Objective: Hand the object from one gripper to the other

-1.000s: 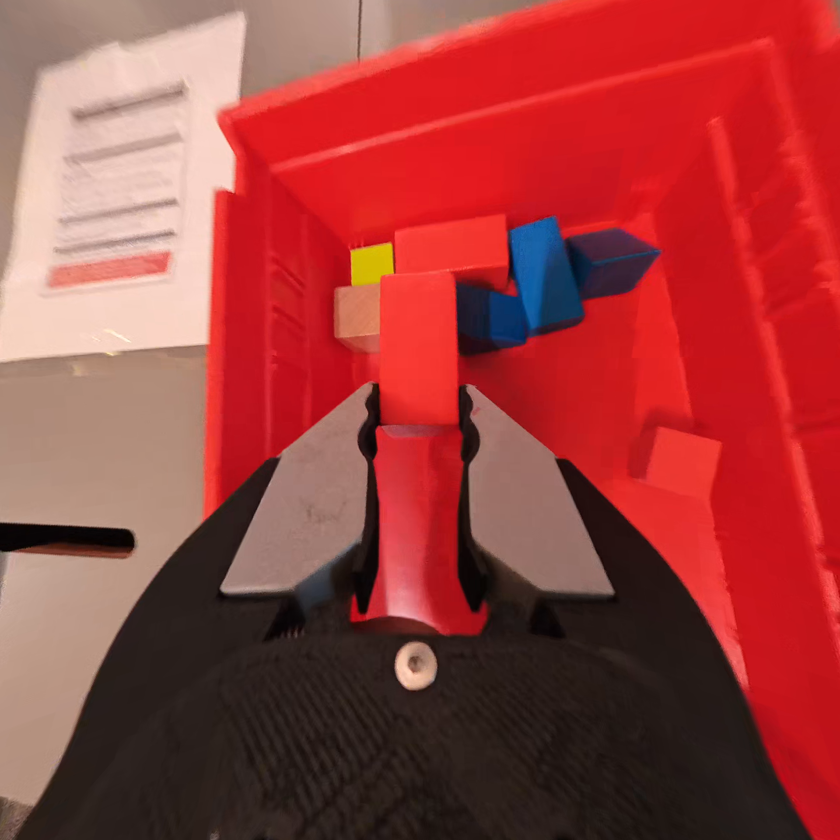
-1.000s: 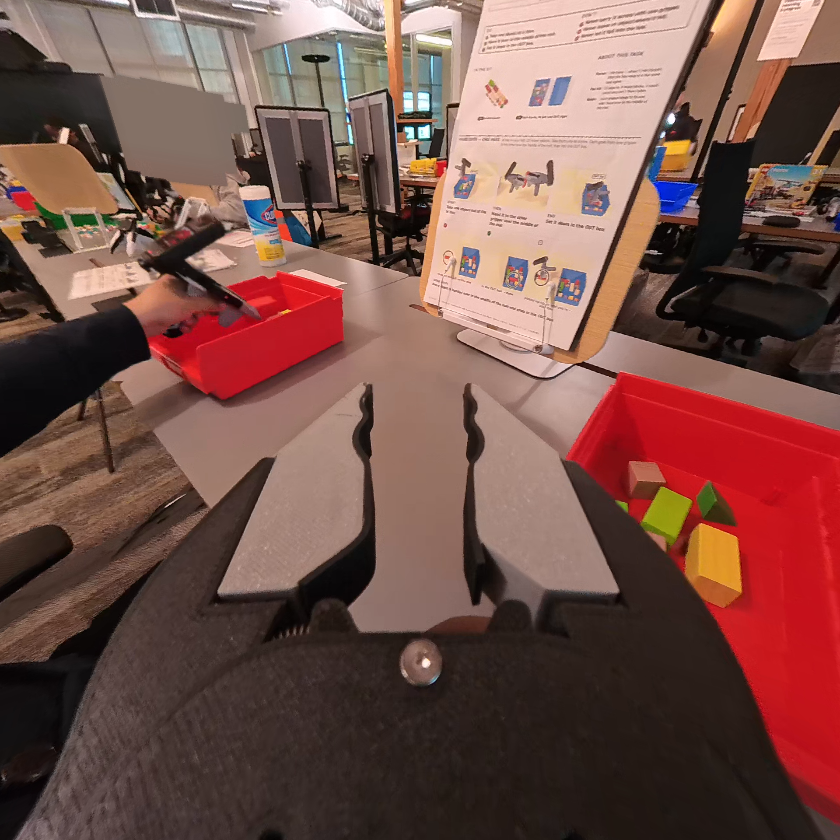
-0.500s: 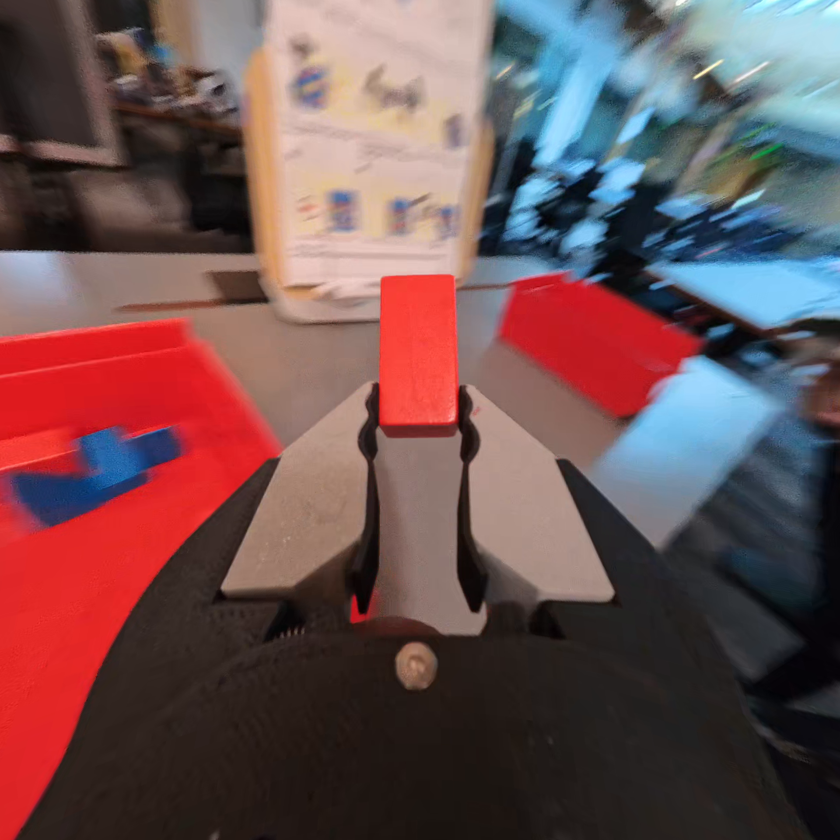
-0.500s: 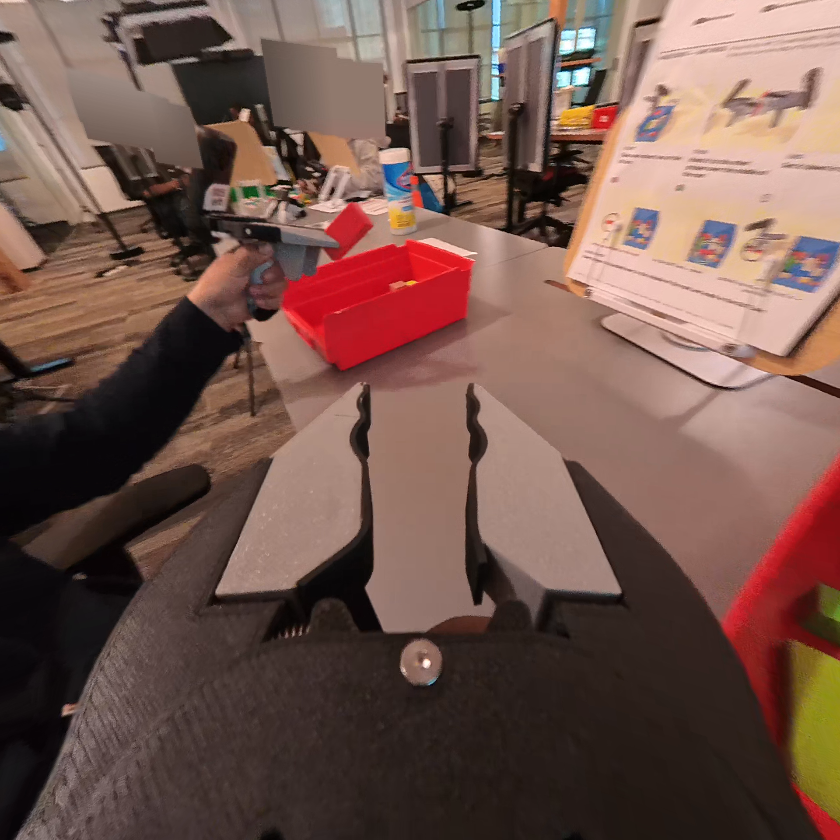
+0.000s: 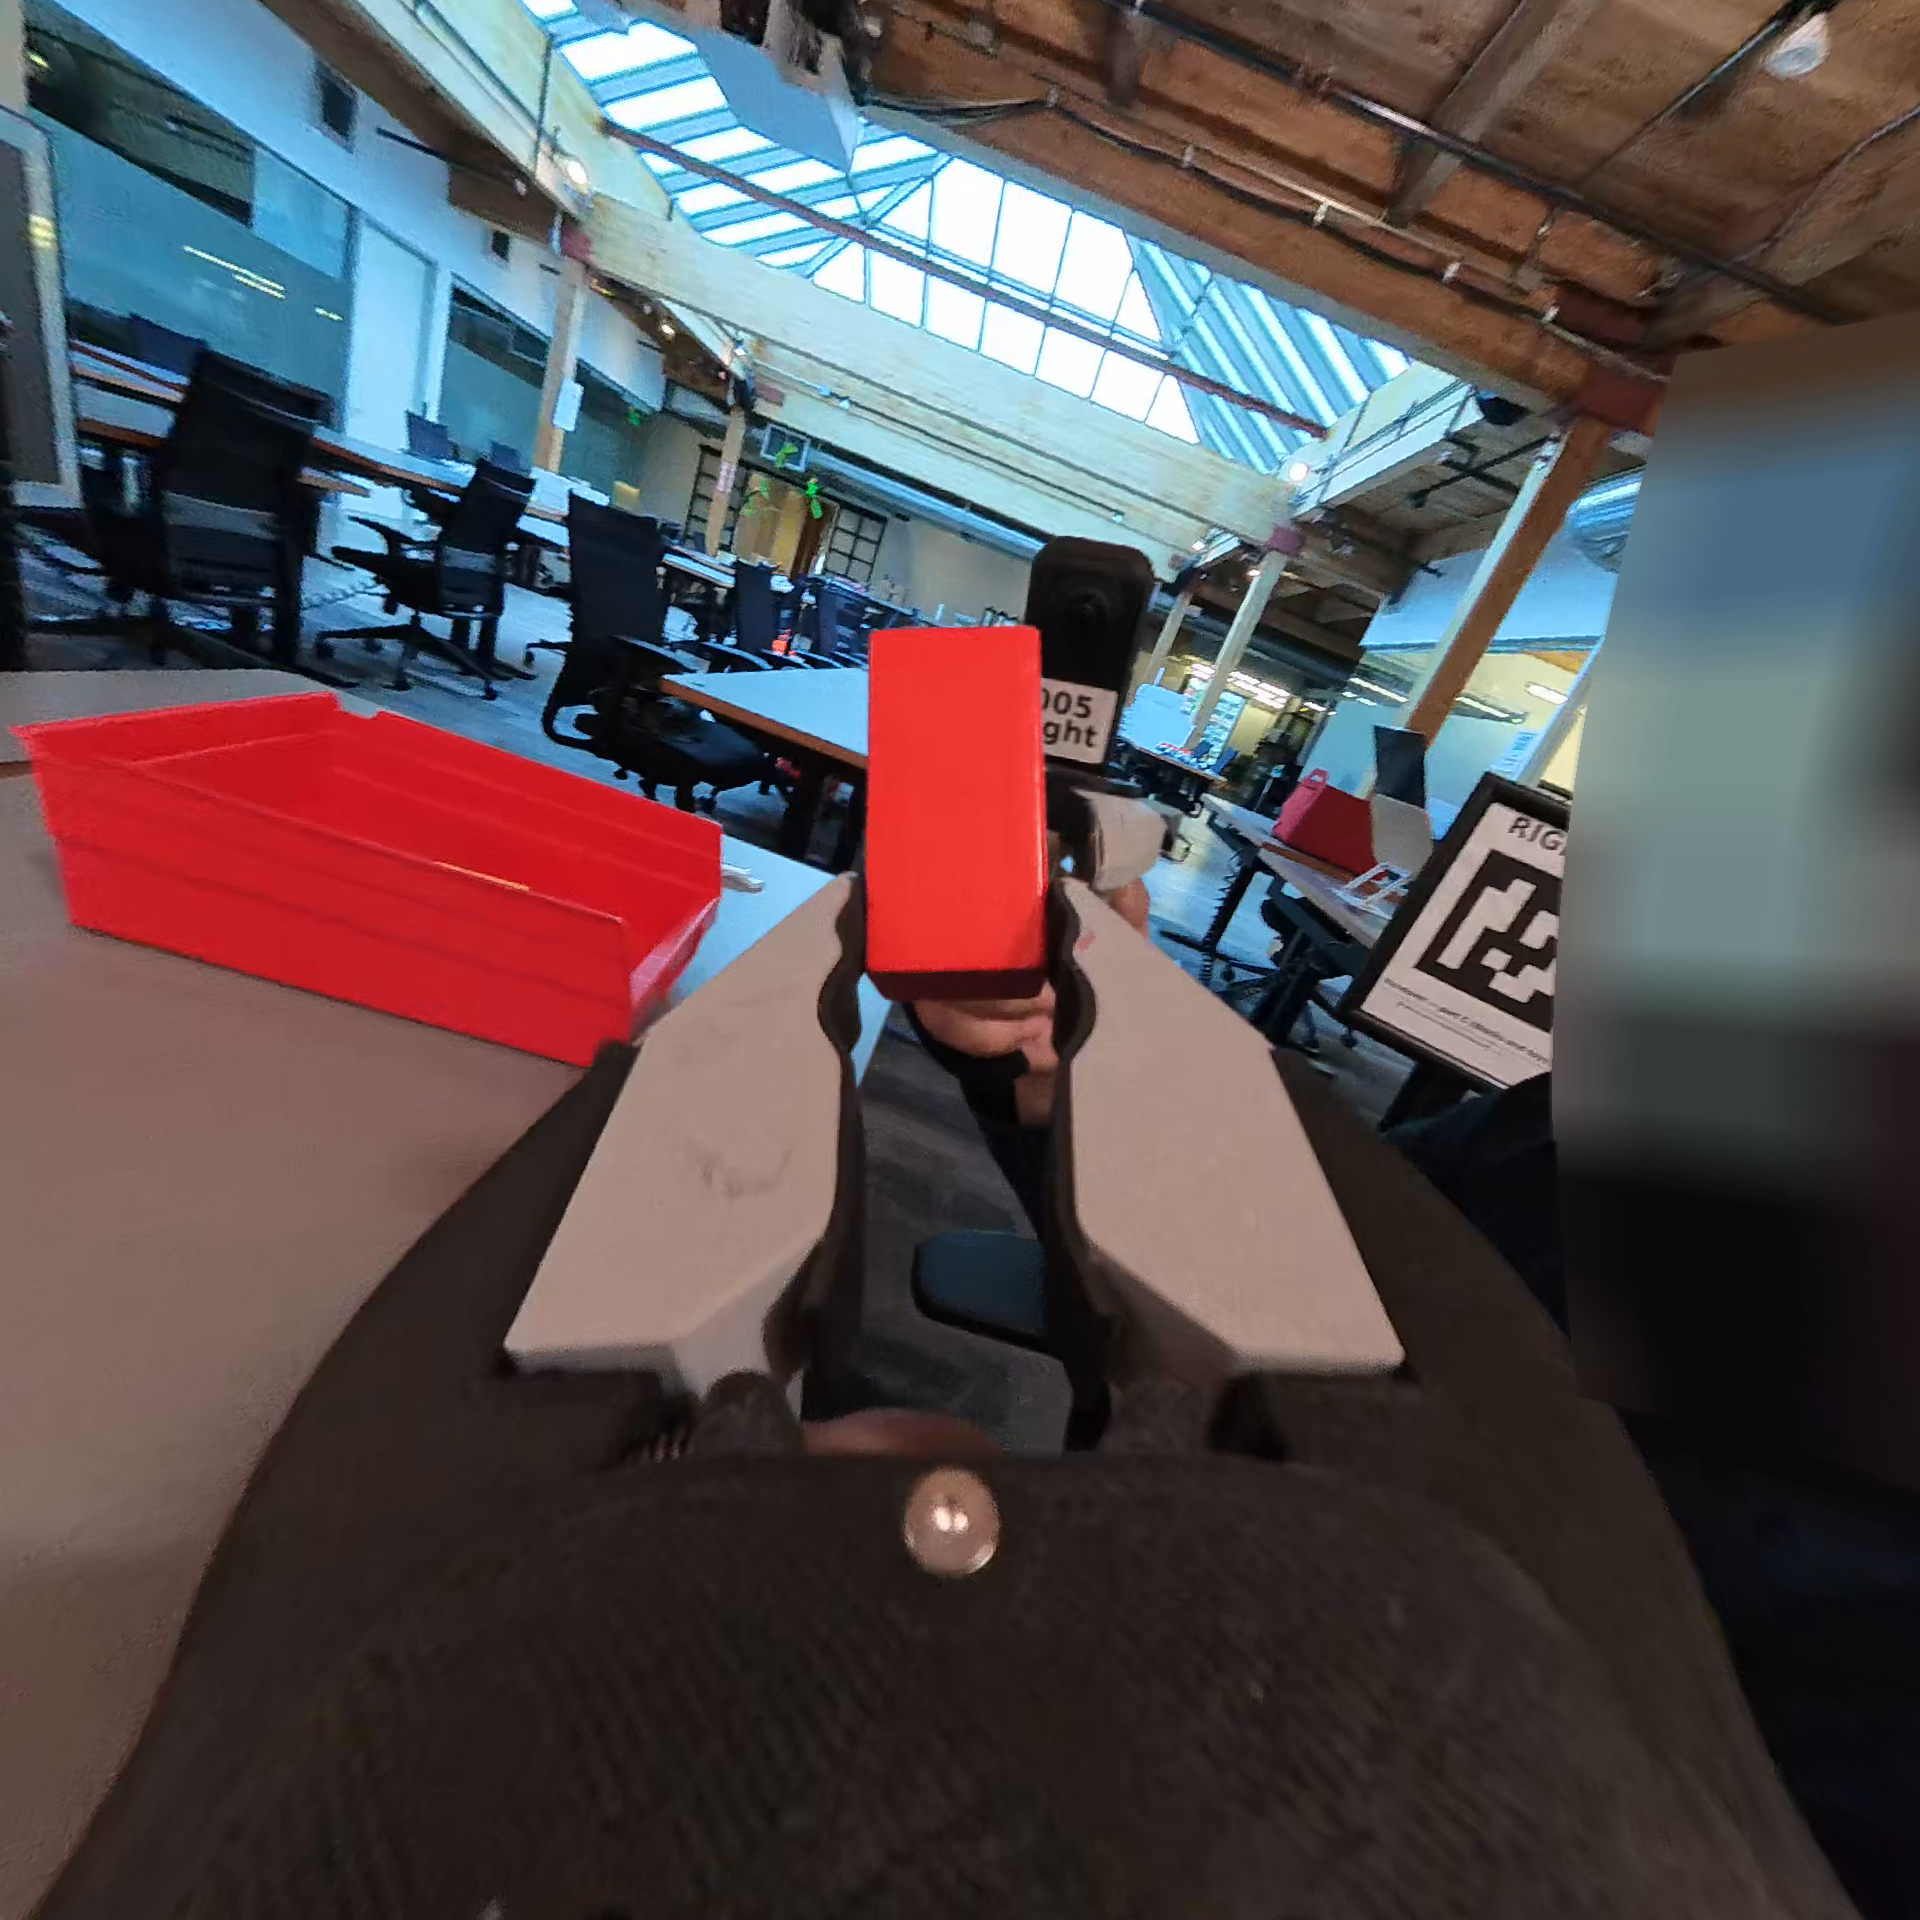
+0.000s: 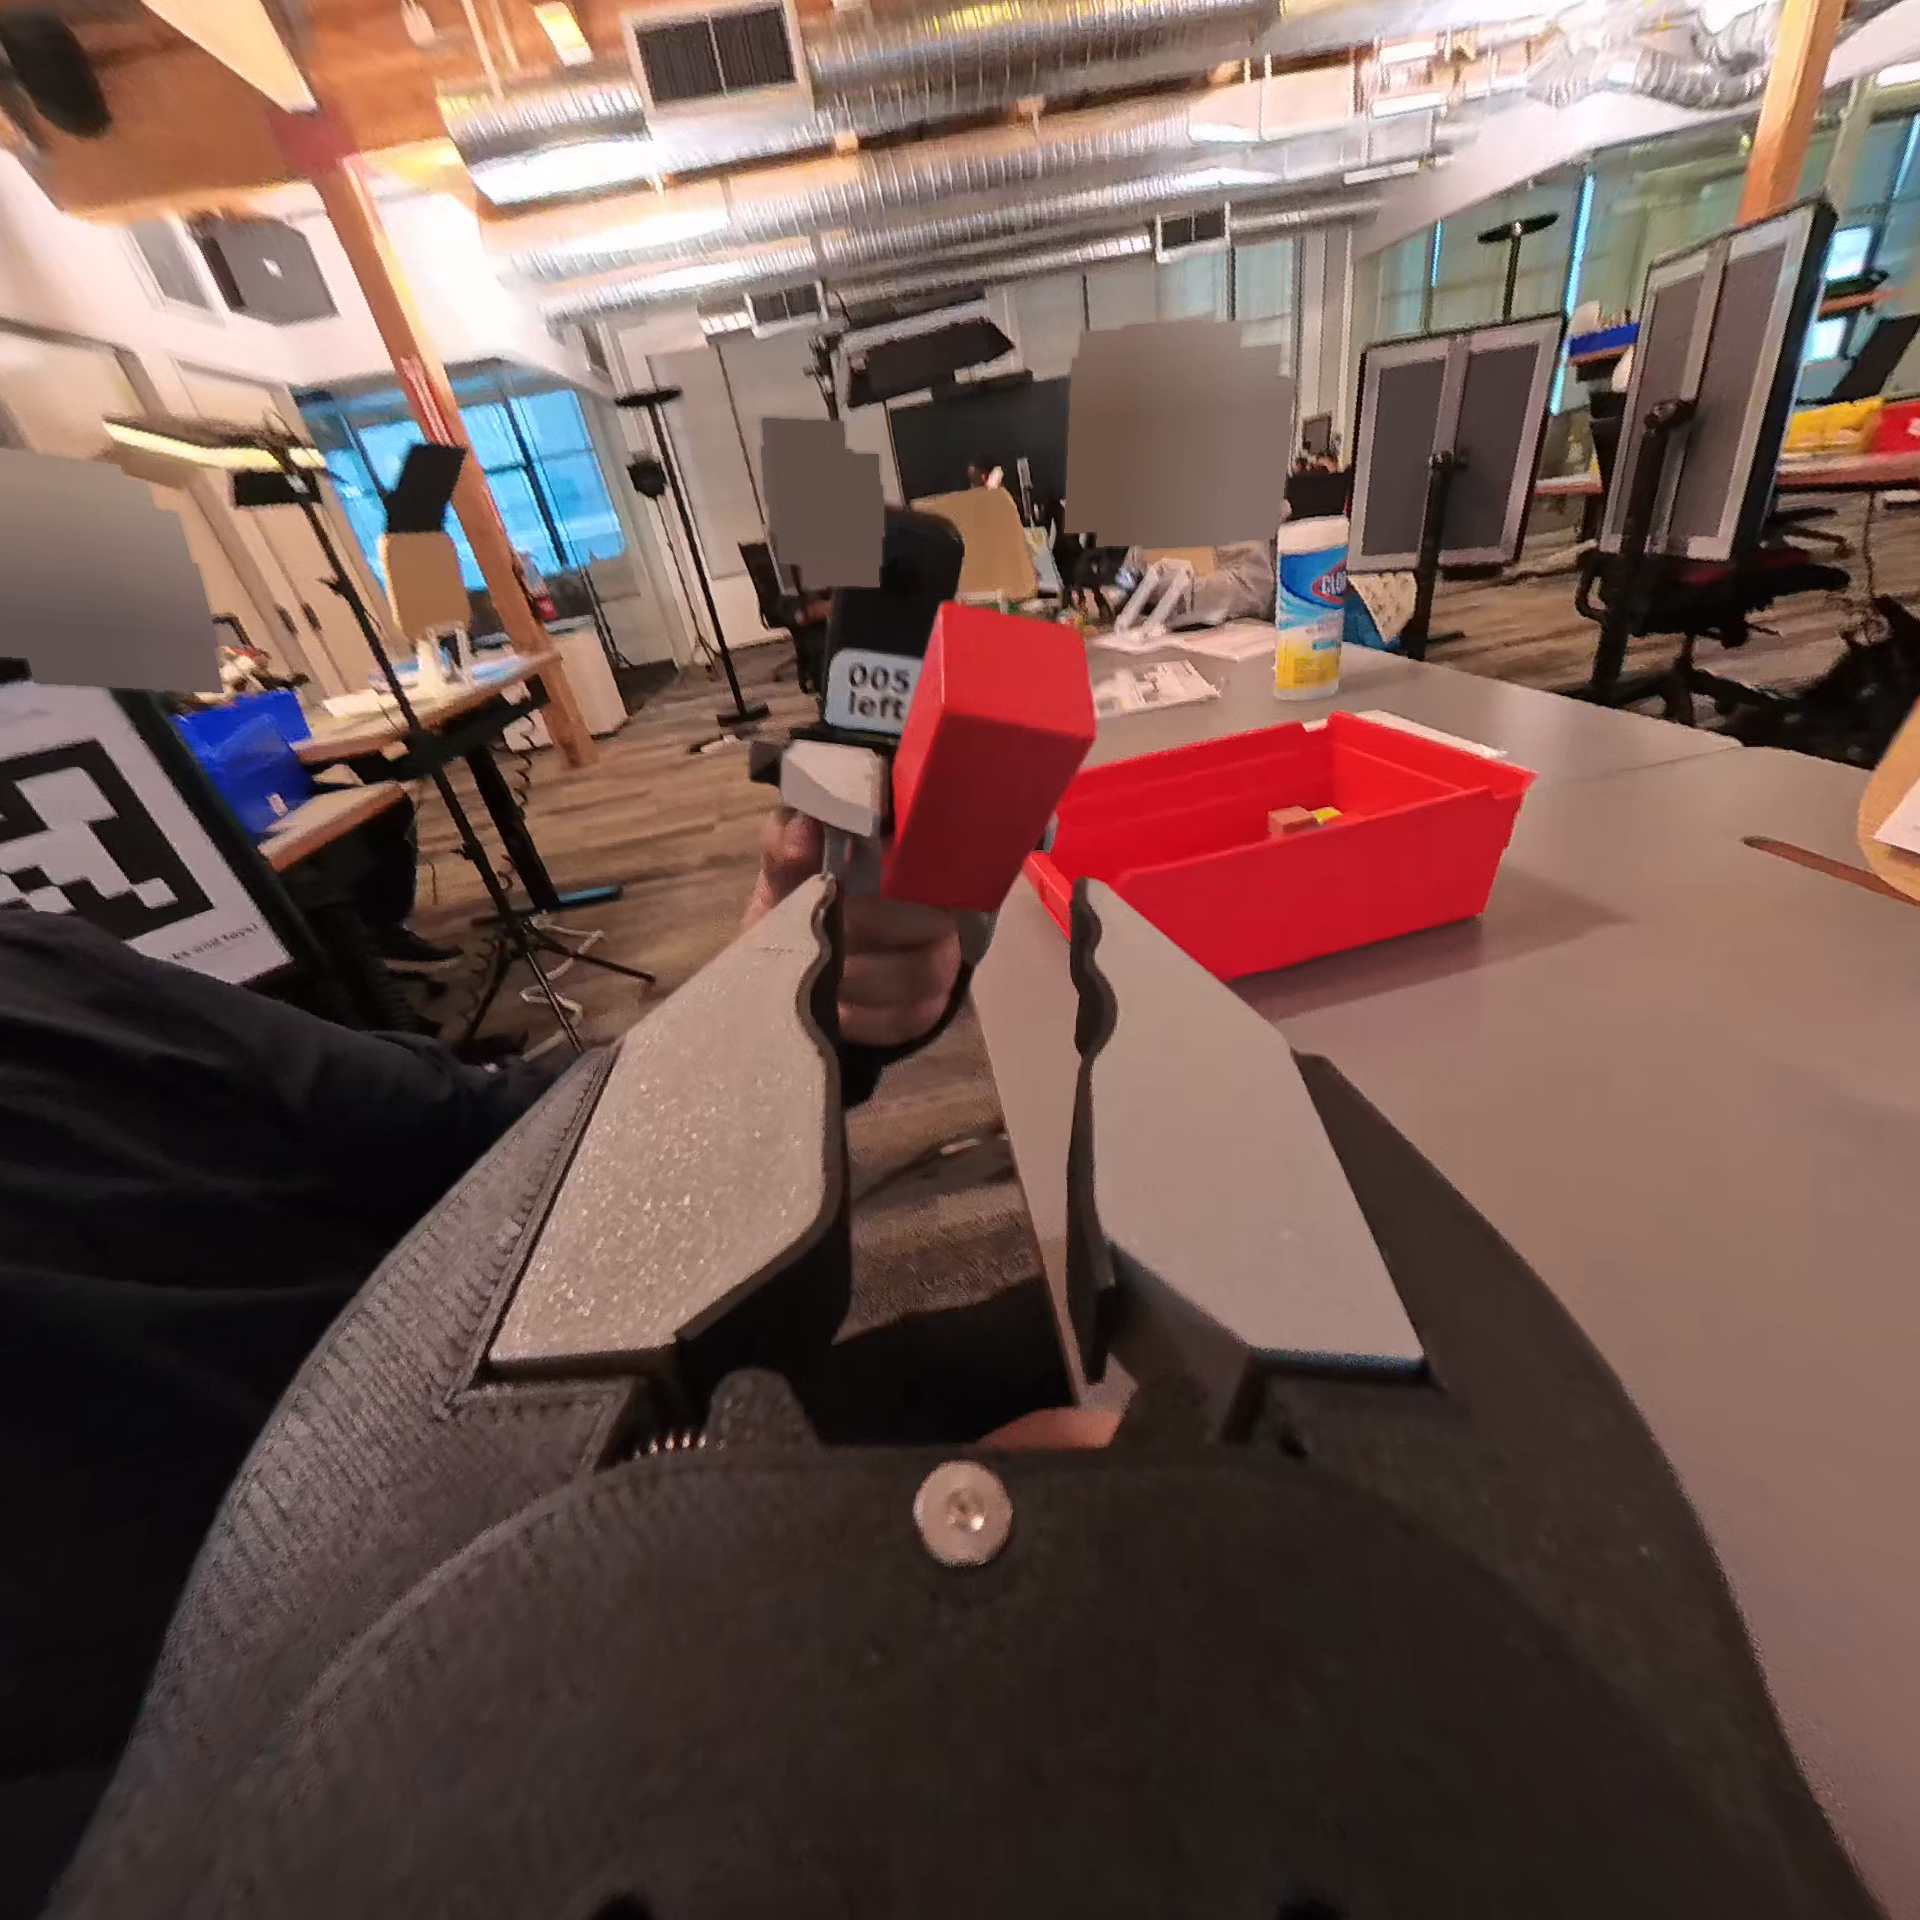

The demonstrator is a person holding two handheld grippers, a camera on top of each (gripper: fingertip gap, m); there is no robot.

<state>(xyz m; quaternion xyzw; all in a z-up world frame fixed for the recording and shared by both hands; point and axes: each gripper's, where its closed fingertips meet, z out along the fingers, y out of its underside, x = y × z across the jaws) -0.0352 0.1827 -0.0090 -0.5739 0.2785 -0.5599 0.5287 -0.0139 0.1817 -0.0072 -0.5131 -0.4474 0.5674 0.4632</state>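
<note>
Left gripper (image 5: 954,914) clamps the lower end of a red block (image 5: 956,800) at the centre of its own frame, the block standing up past the fingertips. Right gripper (image 6: 951,899) is spread apart with nothing between its fingers, the block (image 6: 987,758) just above its tips; a red bin (image 6: 1288,842) sits on the grey table (image 6: 1610,1091) at centre right.

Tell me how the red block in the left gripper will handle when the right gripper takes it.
The red block looks rigid, flat-sided: probably clamps squarely. Its glossy paint may slip. Held by one end in the left gripper, it could pivot.
</note>
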